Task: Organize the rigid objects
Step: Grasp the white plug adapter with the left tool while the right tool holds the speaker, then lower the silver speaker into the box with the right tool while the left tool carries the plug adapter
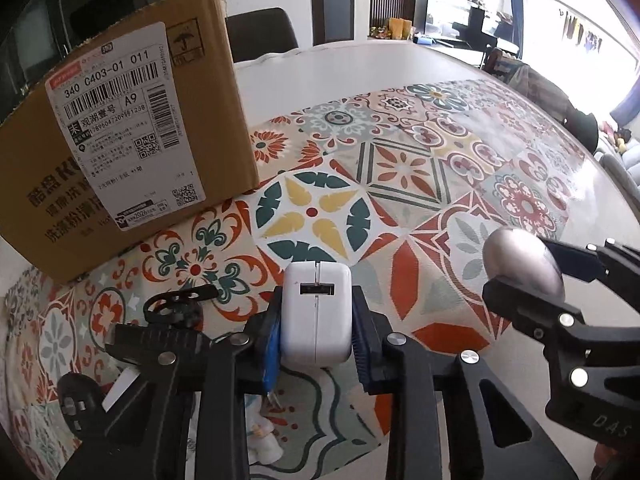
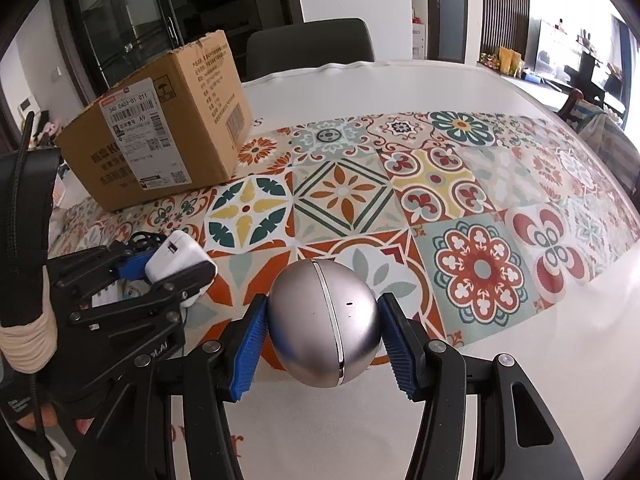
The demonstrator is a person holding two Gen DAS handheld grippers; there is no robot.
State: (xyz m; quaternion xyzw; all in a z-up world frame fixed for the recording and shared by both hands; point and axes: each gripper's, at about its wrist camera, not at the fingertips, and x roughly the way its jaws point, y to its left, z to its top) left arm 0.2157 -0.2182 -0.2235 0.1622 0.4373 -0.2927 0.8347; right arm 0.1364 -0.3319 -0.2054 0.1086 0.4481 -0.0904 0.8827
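Both grippers loaded, cardboard box is off to the far left

The white charger (image 1: 316, 312) sits clamped between the left gripper (image 1: 316, 344) pads, low over the patterned desk (image 1: 400, 184), USB port facing forward. The silver ball-shaped gadget (image 2: 324, 324) is squeezed in the right gripper (image 2: 322, 340), seam running roughly upright. The cardboard box (image 1: 120, 136) stands ahead and left of both, so I'd guess the left gripper is the nearer one.

White charger (image 1: 316, 312), silver ball (image 2: 324, 324), brown box (image 2: 160, 132), floral-tiled cloth (image 2: 440, 184).
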